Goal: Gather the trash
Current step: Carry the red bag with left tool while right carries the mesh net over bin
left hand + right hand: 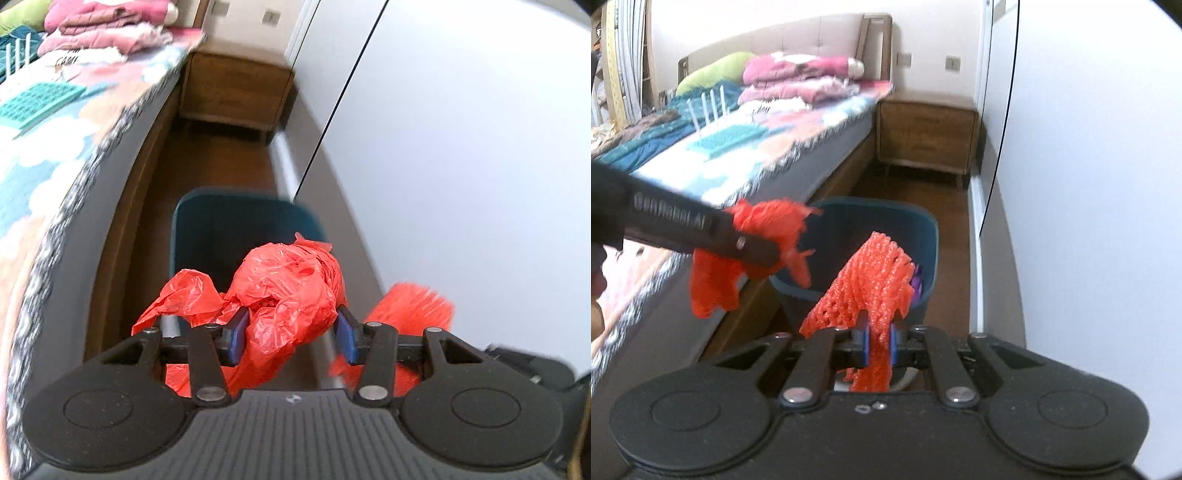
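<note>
both grippers are loaded: left gripper [291, 334] half-open around a crumpled red plastic bag [291, 291], right gripper [878, 341] pinched nearly closed on orange foam netting [871, 280]. carrying step, i'd say; next, release both over the teal bin [923, 221] on the floor ahead.

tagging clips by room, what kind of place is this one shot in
Most likely a bedroom in a home: a bed with a padded headboard, folded bedding stacked on it, and a wooden nightstand beside it. A blue bin stands on the wooden floor.
</note>
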`<state>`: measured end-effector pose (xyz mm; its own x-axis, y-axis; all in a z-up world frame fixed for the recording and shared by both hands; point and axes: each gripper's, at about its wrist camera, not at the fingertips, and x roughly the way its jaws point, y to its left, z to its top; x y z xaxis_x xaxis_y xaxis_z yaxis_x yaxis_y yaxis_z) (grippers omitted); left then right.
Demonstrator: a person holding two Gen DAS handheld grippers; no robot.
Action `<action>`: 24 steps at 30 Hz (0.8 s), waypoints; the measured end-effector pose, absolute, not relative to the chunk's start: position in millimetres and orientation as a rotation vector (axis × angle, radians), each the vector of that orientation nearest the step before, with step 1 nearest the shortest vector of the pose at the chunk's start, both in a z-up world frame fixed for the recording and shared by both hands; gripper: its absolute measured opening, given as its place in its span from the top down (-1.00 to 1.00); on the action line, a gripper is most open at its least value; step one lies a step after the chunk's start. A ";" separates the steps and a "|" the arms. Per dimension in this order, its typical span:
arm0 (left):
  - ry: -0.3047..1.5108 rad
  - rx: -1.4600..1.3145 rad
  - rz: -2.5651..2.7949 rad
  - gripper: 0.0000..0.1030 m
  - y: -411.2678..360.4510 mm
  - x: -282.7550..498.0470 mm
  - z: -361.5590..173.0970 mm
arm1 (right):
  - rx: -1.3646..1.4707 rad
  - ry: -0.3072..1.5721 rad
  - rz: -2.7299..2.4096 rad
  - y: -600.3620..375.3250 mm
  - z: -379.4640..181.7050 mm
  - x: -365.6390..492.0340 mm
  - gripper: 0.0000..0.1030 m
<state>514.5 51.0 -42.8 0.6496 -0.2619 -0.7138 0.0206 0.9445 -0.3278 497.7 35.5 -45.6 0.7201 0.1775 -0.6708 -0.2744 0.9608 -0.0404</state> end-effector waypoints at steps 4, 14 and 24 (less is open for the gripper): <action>0.813 -0.317 -0.165 0.08 51.2 553.4 -32.0 | -0.148 0.691 0.239 44.1 -44.2 530.1 0.82; 0.853 -0.332 -0.141 0.08 51.0 621.6 -94.9 | -0.169 0.733 0.215 59.8 -91.6 597.7 0.82; 0.964 -0.320 -0.110 0.08 57.0 649.9 -173.3 | -0.215 0.822 0.230 71.6 -154.2 623.0 0.78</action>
<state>649.9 57.0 -173.3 0.5684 -0.2333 -0.7890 -0.0492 0.9476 -0.3157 623.0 71.6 -154.2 0.6586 0.1189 -0.7431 -0.2843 0.9536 -0.0993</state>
